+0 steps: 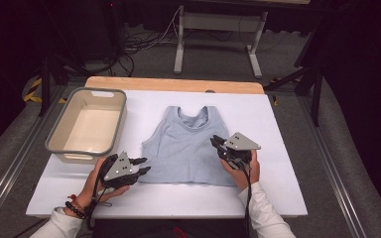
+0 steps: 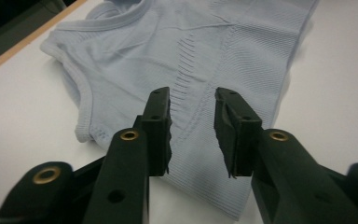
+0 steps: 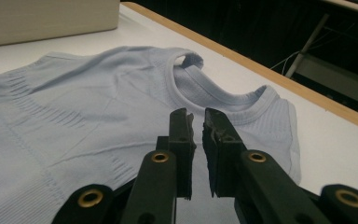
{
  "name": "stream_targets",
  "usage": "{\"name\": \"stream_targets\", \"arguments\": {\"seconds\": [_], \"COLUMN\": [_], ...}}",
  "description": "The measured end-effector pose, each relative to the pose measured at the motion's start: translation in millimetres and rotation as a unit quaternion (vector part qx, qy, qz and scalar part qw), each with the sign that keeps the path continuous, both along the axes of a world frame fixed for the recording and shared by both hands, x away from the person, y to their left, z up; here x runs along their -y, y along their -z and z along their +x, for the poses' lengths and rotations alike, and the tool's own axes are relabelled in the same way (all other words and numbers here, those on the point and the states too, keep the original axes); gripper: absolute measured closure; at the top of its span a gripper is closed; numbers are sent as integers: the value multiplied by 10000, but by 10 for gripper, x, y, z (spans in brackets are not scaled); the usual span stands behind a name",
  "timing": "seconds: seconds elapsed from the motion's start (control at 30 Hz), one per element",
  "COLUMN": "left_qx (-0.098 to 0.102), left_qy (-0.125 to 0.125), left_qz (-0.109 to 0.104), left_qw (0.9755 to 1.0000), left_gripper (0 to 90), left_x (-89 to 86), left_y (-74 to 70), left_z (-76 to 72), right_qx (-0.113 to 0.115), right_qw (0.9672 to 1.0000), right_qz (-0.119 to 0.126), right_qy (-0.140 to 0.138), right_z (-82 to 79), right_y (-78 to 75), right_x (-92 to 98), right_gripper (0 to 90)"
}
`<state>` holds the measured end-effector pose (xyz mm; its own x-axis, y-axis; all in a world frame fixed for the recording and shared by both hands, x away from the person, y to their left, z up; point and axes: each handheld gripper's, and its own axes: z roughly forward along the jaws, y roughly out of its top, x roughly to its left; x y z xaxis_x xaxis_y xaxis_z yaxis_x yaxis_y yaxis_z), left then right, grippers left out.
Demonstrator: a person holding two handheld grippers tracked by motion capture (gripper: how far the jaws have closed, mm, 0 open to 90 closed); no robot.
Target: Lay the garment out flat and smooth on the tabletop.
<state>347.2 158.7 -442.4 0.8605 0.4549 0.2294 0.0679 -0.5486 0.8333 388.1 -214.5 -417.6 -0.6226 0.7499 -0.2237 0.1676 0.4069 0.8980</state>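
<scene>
Both tongs (image 1: 138,165) (image 1: 217,143) spread above top (image 1: 188,148) on white table (image 1: 278,124), dark room.

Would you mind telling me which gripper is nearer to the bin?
Left. The left gripper sits just below the bin's near right corner; the right gripper is across the top, at its right edge.

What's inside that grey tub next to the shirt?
The tub shows a bare pale floor with nothing lying in it. Its near wall hides a thin strip of the floor just behind it.
</scene>
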Motion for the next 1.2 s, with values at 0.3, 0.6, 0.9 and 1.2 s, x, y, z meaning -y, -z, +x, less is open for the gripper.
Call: {"name": "stream_targets", "arguments": {"seconds": [0.3, 0.6, 0.9, 1.2], "left_qx": [-134, 99, 146, -86], "left_qy": [-38, -138, -199, -193], "left_qz": [-62, -76, -248, -272], "left_qw": [9999, 9998, 9994, 9994], "left_gripper": [518, 341, 182, 148], "left_x": [-112, -164, -198, -175], "left_y": [43, 69, 44, 87], "left_z": [-33, -133, -142, -173], "right_qx": [28, 31, 58, 51], "right_qw": [9999, 9998, 9994, 9994], "right_qz": [66, 148, 334, 343], "right_qy": [-130, -138, -94, -56], "right_z": [-65, -30, -14, 15], "right_y": [-66, -62, -88, -122], "right_x": [-72, -211, -264, -297], "right_gripper": [664, 279, 148, 195]}}
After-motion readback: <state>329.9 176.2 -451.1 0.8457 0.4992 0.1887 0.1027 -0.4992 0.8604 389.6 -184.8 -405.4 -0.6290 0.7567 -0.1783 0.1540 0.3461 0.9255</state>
